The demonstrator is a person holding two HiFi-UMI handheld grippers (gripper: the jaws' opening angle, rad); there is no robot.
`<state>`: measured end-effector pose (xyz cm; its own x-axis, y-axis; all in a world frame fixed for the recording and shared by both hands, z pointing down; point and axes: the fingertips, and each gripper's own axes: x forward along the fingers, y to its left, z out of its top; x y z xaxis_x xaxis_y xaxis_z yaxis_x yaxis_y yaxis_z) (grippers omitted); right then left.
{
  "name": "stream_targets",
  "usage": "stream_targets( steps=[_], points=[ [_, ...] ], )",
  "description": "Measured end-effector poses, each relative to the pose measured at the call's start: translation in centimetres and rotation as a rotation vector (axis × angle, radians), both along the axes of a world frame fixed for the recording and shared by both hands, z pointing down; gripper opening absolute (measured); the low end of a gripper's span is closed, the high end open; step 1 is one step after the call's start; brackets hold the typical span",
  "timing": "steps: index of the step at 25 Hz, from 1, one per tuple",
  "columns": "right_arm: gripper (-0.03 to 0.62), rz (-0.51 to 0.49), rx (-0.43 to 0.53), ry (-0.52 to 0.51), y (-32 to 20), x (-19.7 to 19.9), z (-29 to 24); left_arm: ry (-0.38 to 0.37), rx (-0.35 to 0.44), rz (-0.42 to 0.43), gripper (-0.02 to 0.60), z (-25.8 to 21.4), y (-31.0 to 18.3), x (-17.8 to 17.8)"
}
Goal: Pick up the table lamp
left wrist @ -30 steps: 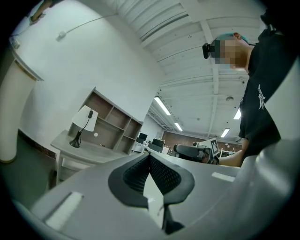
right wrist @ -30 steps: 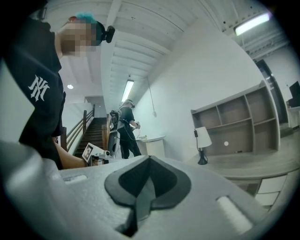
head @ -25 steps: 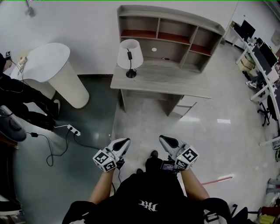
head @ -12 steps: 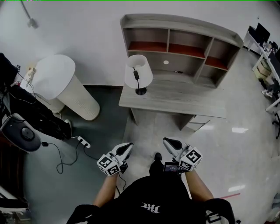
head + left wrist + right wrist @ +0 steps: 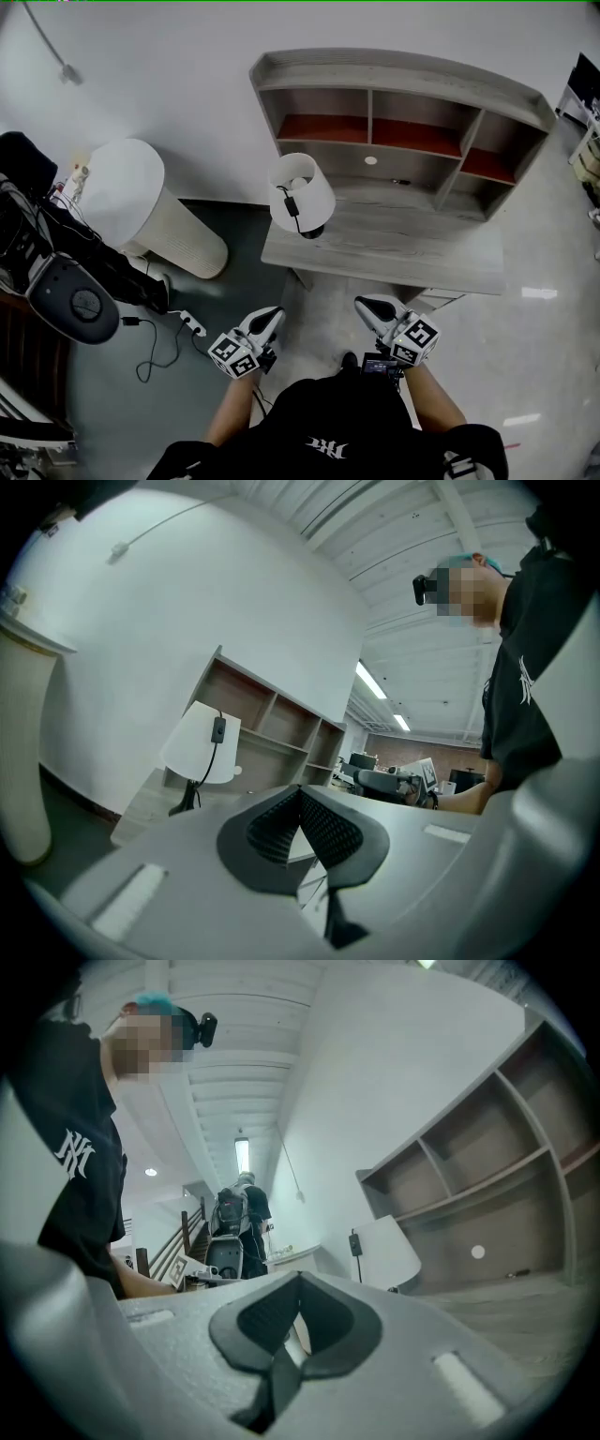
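Head view puts the lamp (image 5: pixel 302 192) upright at the left end of the worktop (image 5: pixel 403 251), with its dark base (image 5: pixel 312 232) close to the worktop's front left corner and its white shade on top. A cord (image 5: pixel 292 202) with a small switch hangs down over the shade.

Both claws are held level over the floor, short of the worktop's front edge and well apart from the lamp. The left claw (image 5: pixel 270 317) sits off the worktop's front left corner, almost in line with the lamp. The right claw (image 5: pixel 367 306) sits off the middle of the front edge, so the lamp lies ahead and to its left. I judge the left claw the nearer one.

Left gripper view has that claw's jaws pressed together with nothing between them, and the lamp stands beyond the tips. Right gripper view has the right claw's jaws together too, also empty.

The lamp's long axis runs straight up, so a side-on grip on the stem under the shade seems likely. Either claw would have to open first.

A shelf unit (image 5: pixel 403 80) stands along the back of the worktop. Its three upper compartments look empty, and the wide bay below them has one small dark thing I cannot identify
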<state>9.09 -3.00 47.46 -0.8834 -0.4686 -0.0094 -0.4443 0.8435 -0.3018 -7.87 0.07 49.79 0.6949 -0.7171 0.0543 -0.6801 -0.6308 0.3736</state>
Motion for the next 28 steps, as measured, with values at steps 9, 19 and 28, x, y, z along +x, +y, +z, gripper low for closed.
stream_targets(
  steps=[9,19,28],
  points=[
    [0.003,-0.03,-0.028,-0.029,-5.3,0.7,1.3,-0.018,-0.026,-0.014,-0.002,-0.5,-5.5,1.1],
    [0.003,-0.022,-0.051,0.003,-11.2,-0.8,2.1,0.023,-0.012,-0.009,-0.002,1.3,-12.0,-1.9],
    [0.003,0.018,-0.114,0.013,-18.7,-4.4,1.7,0.086,-0.045,0.021,-0.002,1.5,-20.8,-6.7]
  ],
)
